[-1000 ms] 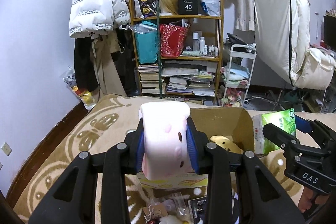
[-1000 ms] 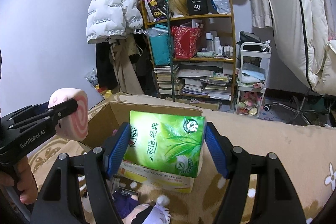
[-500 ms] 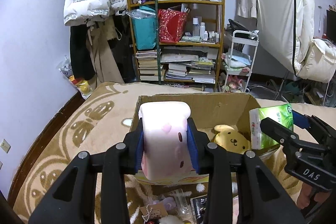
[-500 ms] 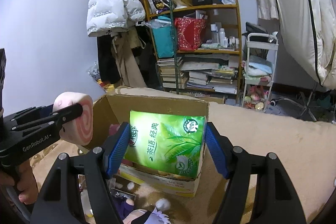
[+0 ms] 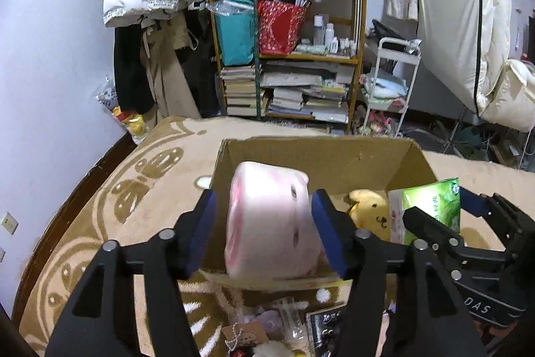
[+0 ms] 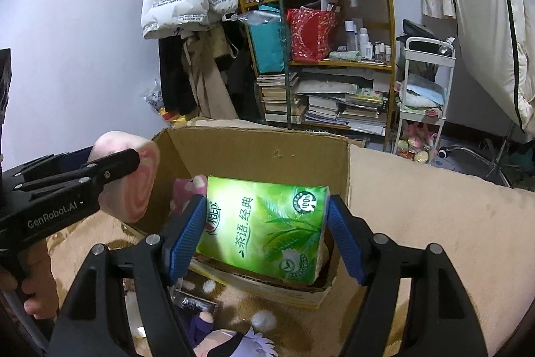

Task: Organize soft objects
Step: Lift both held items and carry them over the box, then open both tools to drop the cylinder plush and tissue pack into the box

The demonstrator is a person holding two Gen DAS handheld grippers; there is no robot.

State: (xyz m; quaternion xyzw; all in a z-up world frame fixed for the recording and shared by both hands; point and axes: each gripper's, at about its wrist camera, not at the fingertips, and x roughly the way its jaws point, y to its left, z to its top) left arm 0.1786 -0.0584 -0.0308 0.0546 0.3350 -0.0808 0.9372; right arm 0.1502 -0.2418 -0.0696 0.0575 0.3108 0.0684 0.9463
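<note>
Our left hand-held gripper [image 5: 264,223] is opening, its pads clear of the pink roll-shaped plush [image 5: 271,223] over the open brown cardboard box [image 5: 321,156]. Our right hand-held gripper [image 6: 267,233] is opening around the green tissue pack [image 6: 264,226], above that box.

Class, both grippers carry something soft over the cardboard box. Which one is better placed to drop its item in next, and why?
Left. The left gripper has jaws opening, clear of the pink roll plush above the cardboard box. The right gripper jaws, opening too, still flank the green tissue pack.
</note>
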